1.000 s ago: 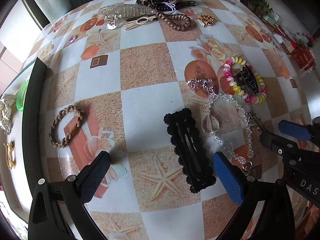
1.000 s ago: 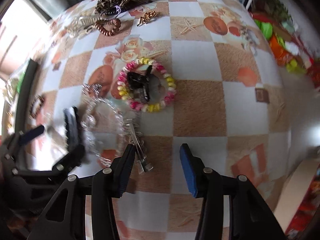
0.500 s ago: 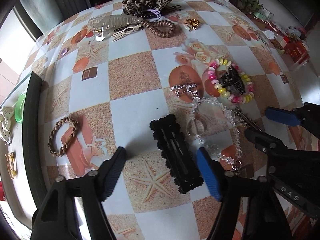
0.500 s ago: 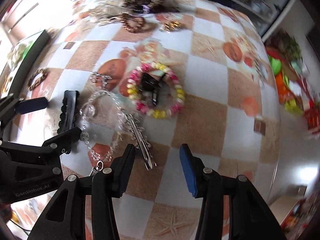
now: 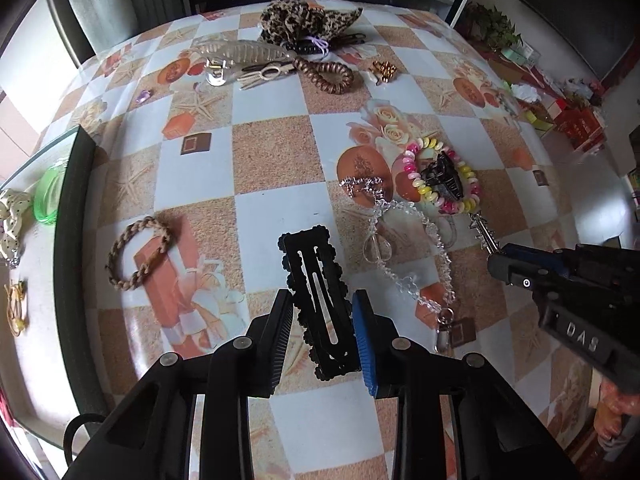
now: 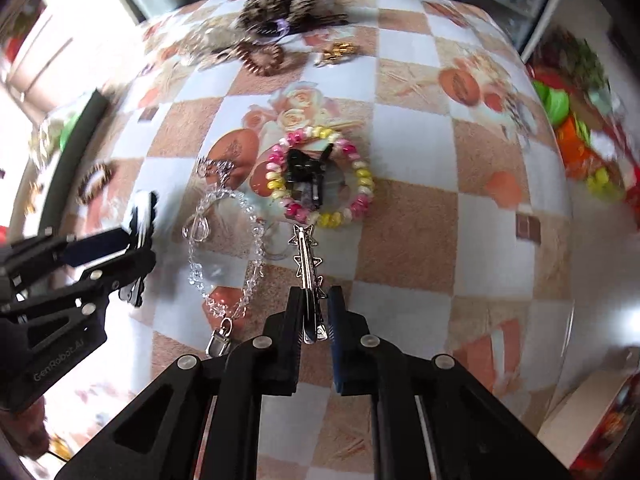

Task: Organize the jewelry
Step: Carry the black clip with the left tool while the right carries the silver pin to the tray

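My left gripper (image 5: 322, 312) is shut on a black scalloped snap hair clip (image 5: 316, 284) that lies on the checkered tablecloth. My right gripper (image 6: 314, 312) is shut on a silver star hair clip (image 6: 306, 268); it also shows in the left wrist view (image 5: 484, 234). Between them lies a clear crystal bead necklace (image 5: 404, 256) with a metal clasp. A pink and yellow bead bracelet (image 6: 320, 176) surrounds a small black claw clip (image 6: 306, 176) just beyond the silver clip.
A braided tan hair tie (image 5: 138, 254) lies left, beside a dark tray rim (image 5: 70, 240) holding a green band (image 5: 48, 196). Far side: leopard scrunchie (image 5: 304, 20), clear claw clip (image 5: 240, 52), brown coil tie (image 5: 326, 72), gold clip (image 5: 384, 70). The table edge drops off at right.
Both grippers have closed: the left onto the black snap clip, the right onto the silver star clip. Both moved forward over their clips.
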The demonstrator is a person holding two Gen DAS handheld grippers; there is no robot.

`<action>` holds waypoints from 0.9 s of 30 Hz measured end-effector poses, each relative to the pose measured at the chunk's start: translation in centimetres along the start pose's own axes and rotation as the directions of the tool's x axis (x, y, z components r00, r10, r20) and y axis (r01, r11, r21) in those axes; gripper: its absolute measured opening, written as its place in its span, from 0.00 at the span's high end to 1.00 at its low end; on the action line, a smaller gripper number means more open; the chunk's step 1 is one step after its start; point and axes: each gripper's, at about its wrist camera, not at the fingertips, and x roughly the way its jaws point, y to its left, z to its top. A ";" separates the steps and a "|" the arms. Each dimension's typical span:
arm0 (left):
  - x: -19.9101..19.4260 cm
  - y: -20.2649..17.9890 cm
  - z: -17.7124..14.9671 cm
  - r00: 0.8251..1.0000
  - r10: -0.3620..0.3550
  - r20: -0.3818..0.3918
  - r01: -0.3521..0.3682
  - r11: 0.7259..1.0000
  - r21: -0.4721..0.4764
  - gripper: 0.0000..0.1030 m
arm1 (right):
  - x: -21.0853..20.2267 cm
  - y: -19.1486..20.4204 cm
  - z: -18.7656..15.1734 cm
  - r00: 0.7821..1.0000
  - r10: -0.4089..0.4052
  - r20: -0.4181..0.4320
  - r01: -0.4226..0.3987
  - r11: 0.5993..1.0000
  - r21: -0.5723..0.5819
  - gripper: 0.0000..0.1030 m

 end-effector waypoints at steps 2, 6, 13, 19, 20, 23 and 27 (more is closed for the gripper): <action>-0.9 0.2 -0.3 1.000 -0.004 0.017 0.004 1.000 -0.002 0.67 | -0.6 -0.7 -0.1 1.000 0.031 -0.003 -0.031 0.999 0.043 0.88; -2.5 1.2 -0.7 0.999 -0.011 0.046 0.012 1.000 -0.026 0.67 | -1.4 -1.7 -0.5 0.997 0.081 -0.002 -0.081 0.991 0.102 0.88; -4.8 3.2 -1.5 0.996 0.005 0.092 0.001 0.998 -0.065 0.67 | -2.2 -0.7 0.1 0.991 0.132 0.005 -0.131 0.983 0.130 0.87; -6.7 6.4 -2.3 0.991 0.050 0.125 -0.036 0.993 -0.115 0.67 | -2.5 3.0 1.7 0.985 0.171 0.013 -0.172 0.981 0.086 0.88; -7.0 7.1 -2.5 0.990 0.060 0.129 -0.043 0.991 -0.128 0.67 | -2.5 3.9 2.2 0.983 0.181 0.015 -0.181 0.981 0.072 0.88; -8.0 9.4 -3.4 0.987 0.087 0.139 -0.064 0.984 -0.166 0.67 | -2.6 6.7 3.4 0.978 0.208 0.018 -0.208 0.978 0.028 0.87; -9.2 12.8 -4.6 0.980 0.132 0.147 -0.097 0.969 -0.225 0.67 | -2.5 11.0 5.0 0.970 0.244 0.013 -0.243 0.969 -0.045 0.87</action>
